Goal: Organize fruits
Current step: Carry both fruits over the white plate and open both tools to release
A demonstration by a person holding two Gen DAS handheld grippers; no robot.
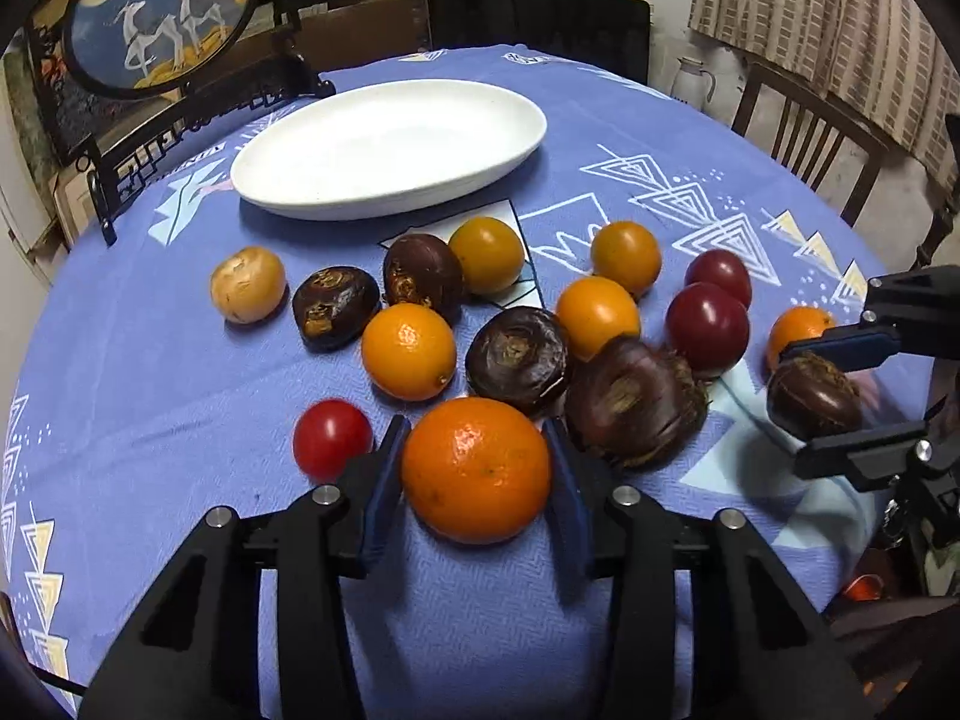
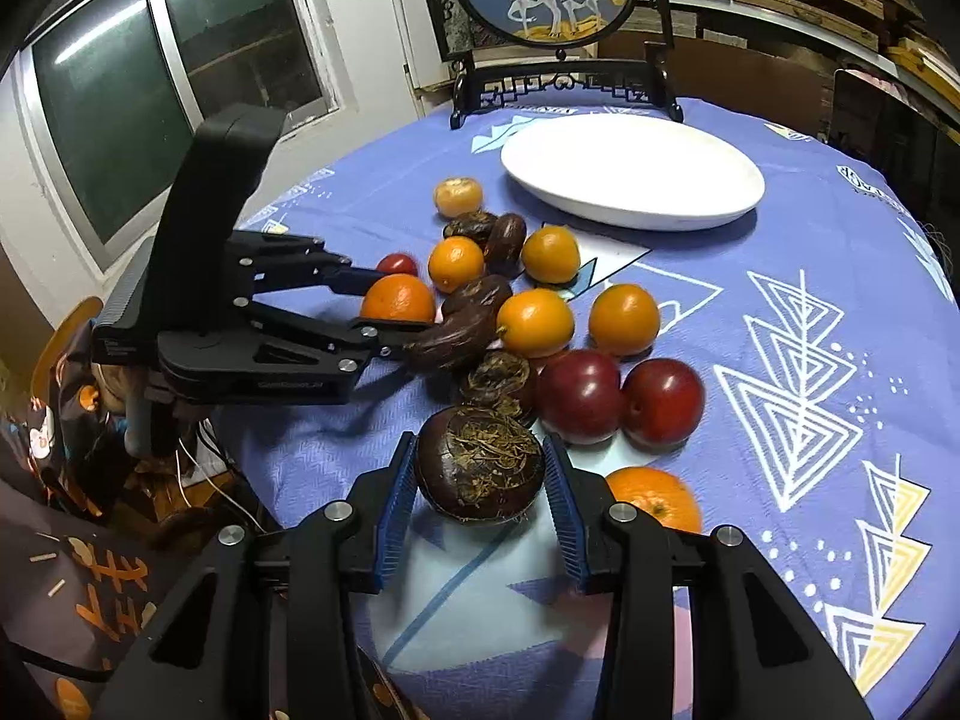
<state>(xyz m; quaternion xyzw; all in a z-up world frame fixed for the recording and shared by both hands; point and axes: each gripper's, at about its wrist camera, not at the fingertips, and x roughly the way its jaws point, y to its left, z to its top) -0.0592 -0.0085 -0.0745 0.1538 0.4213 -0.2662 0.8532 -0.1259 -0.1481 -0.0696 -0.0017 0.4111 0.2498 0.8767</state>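
Note:
My left gripper (image 1: 474,450) is shut on a large orange (image 1: 476,469) at the near edge of the fruit pile; it also shows in the right wrist view (image 2: 393,300). My right gripper (image 2: 480,468) is shut on a dark brown water chestnut (image 2: 479,463), seen at the right of the left wrist view (image 1: 813,399). Several small oranges (image 1: 409,351), dark chestnuts (image 1: 516,358), a red tomato (image 1: 332,438) and dark red plums (image 2: 579,395) lie loose on the blue tablecloth (image 1: 180,372). An empty white oval plate (image 1: 390,147) sits beyond them.
A framed round picture on a black stand (image 1: 159,12) stands at the table's back left, close to the plate. A pale brown fruit (image 1: 247,284) lies left of the pile. Wooden chairs (image 1: 804,126) stand beyond the table's right edge. A window (image 2: 150,78) is at the left.

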